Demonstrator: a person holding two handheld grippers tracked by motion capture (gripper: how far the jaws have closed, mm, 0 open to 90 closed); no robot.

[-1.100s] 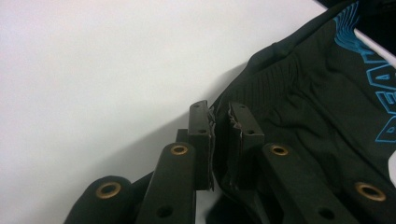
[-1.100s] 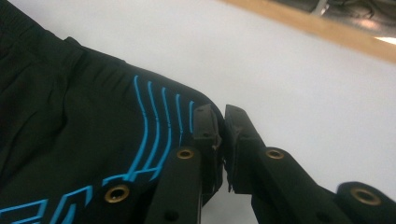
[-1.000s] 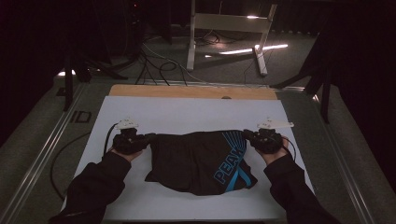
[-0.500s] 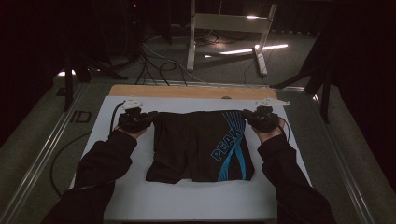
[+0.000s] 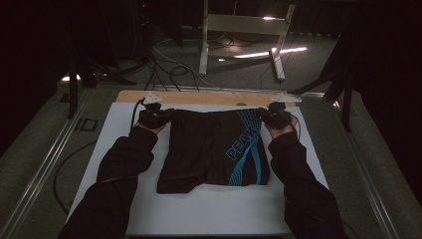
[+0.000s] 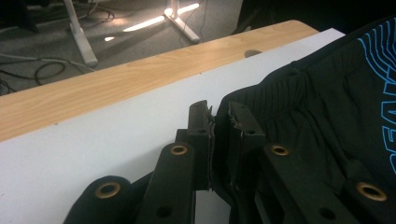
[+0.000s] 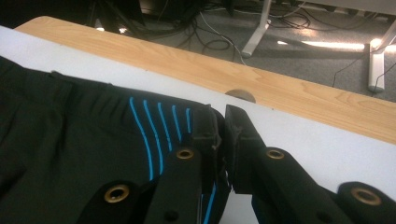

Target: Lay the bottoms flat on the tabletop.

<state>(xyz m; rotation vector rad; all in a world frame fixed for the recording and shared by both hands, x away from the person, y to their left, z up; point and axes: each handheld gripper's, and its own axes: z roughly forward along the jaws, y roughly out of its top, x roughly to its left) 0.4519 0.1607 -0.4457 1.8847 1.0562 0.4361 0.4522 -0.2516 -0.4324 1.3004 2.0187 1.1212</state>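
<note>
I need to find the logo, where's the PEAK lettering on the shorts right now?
In the high view, the PEAK lettering runs diagonally on the black shorts, toward the right gripper, beside blue stripes.

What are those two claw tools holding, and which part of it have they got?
Both hold the black shorts by the waistband: the left gripper pinches its left corner, the right gripper its right corner, beside the blue stripes.

Black shorts [image 5: 214,149] with blue stripes, flat on white board [image 5: 209,214].

sleeves [image 5: 122,172]: black, long | left gripper [image 6: 219,116]: black, brass rivets | cable [image 5: 134,107]: black
</note>
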